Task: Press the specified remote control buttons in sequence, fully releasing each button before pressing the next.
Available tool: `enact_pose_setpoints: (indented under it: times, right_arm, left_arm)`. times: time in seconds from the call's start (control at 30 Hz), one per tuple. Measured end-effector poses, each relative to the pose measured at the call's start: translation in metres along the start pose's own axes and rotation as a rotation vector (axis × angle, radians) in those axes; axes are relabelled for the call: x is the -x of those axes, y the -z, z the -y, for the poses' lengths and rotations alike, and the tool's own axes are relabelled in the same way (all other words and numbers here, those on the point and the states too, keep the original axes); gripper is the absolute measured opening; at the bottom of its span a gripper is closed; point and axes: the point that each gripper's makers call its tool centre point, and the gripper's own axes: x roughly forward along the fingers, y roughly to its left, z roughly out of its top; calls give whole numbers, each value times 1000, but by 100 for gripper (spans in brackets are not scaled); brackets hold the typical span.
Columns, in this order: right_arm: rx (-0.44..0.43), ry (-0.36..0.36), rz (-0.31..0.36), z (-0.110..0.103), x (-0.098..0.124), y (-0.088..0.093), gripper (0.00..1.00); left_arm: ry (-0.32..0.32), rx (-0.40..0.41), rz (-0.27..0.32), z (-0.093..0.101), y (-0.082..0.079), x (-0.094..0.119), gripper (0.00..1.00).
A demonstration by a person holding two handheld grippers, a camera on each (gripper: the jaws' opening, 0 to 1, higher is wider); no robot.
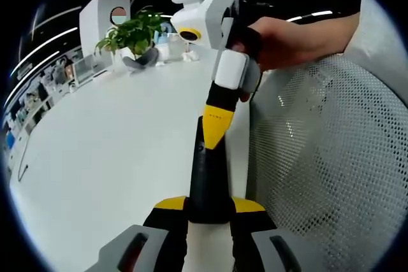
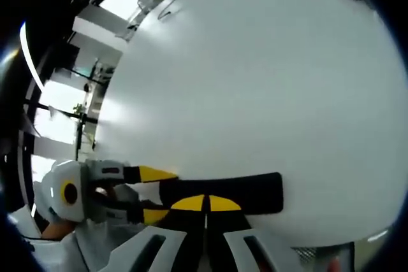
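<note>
Remote control [image 1: 208, 183], one and only one, black and slim, is clamped at its near end between the two yellow-tipped jaws of the left gripper [image 1: 209, 205]. It is held out over the white table [image 1: 115, 151], running straight away from the camera in the left gripper view.

Two grippers are counted in all. The right gripper [image 1: 215, 125] is seen coming down from the top of that view, gripped by a hand [image 1: 280, 39]. Its jaws are drawn together into a single yellow wedge, and the tip is set against the far end of the remote. Whether a button is actually pressed down cannot be told.

Over in the right gripper view the same contact is seen from the other side. The right gripper's own yellow tips are closed up side by side with just a hairline between them, nothing caught there, and they are laid on the long side of the remote, which lies crosswise over the table. At the left of that view the left gripper [image 2: 155, 194] is seen with one jaw above and one below the remote's end, clenched on it.

One white mesh chair back [image 1: 331, 157] is seen just beside the table edge. One leafy green plant [image 1: 131, 30] stands at the far end of the table; its pot cannot be made out clearly. One white pillar [image 1: 102, 20] behind it carries a round red-and-white sign with no legible letters. Small dark print on the right gripper's yellow tip is too fine to be read.
</note>
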Motion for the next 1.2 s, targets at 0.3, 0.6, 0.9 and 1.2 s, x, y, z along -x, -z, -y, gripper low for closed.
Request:
enact_pose_setpoints:
  times: [0.3, 0.6, 0.9, 1.2]
  right_arm:
    - [-79, -23, 7, 2, 0, -1, 0]
    - [-85, -23, 2, 2, 0, -2, 0]
    - [-93, -31, -25, 2, 4, 3, 0]
    - [-87, -8, -61, 4, 4, 10, 0]
  left_arm:
    - [-1, 3, -2, 0, 0, 0, 24]
    - [4, 4, 0, 1, 0, 1, 24]
    - [3, 4, 4, 1, -1, 1, 24]
    - [0, 10, 9, 1, 0, 1, 24]
